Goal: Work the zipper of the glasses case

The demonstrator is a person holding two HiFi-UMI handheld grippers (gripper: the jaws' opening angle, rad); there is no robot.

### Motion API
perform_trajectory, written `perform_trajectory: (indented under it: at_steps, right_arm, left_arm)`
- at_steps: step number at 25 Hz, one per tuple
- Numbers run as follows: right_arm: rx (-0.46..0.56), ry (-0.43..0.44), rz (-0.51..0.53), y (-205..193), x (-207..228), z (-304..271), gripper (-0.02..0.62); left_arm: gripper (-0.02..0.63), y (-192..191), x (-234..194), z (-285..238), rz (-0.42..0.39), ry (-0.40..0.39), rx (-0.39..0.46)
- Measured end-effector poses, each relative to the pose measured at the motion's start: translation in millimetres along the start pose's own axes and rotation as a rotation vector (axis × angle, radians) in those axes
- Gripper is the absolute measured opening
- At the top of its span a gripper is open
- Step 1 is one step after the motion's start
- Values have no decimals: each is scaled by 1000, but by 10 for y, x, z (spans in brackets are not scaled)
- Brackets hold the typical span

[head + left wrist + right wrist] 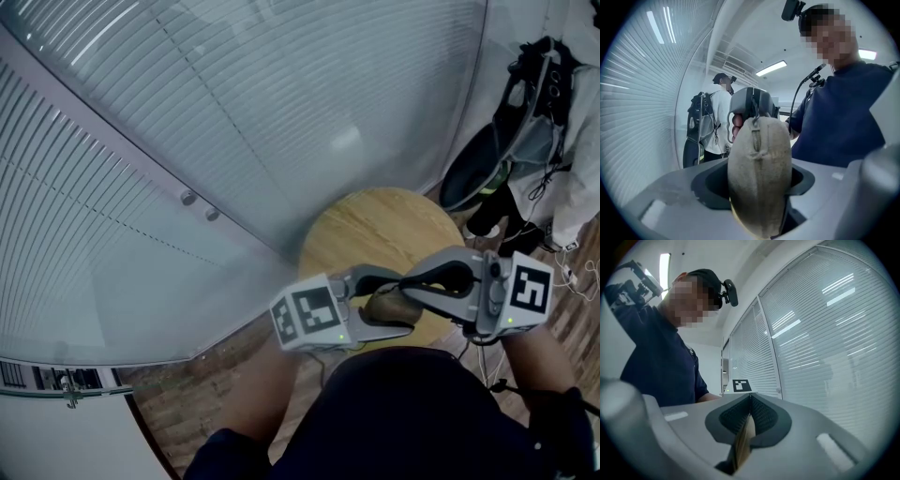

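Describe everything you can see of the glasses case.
The glasses case is an oval pouch of tan, suede-like fabric with a stitched zipper seam down its middle. The left gripper clamps its sides between its jaws. The right gripper, shut, pinches a thin tan strip at its far end, probably the zipper pull. It is held over the near edge of the round wooden table.

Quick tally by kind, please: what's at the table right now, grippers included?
Grippers: 2 (left gripper, right gripper)
Case: 1, in the left gripper, its pull pinched by the right gripper
Table: 1
Total: 4
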State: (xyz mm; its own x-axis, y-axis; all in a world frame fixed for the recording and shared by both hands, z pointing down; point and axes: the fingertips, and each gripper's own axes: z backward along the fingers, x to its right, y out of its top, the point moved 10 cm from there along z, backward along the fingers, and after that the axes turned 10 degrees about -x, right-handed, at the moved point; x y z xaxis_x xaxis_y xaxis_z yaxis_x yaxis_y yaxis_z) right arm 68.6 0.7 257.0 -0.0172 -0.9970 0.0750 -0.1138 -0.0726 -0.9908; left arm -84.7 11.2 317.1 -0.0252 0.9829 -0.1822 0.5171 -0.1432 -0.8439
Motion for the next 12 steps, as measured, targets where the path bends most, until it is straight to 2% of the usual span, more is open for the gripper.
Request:
perform_trajectory:
  at_steps: [2,6,7,9,12]
  right_arm:
    - [42,5,-26,4,56,49,12]
    - [269,-18,-99,211,275,415,6]
    - [266,-29,-83,273,313,476,6]
    - [111,-48,15,336,308,439,8]
    - [-145,-22,138,267,159,151,24]
  left_arm:
    - [298,-12,-35,18,3,-2,11]
    - [298,-216,-122,95,55,2,-12]
    - [298,-294,-141,120,79,1,-9]
    - [298,-381,-157,138,101,17,-26]
    - [299,-364,-160,84,81,58,-82]
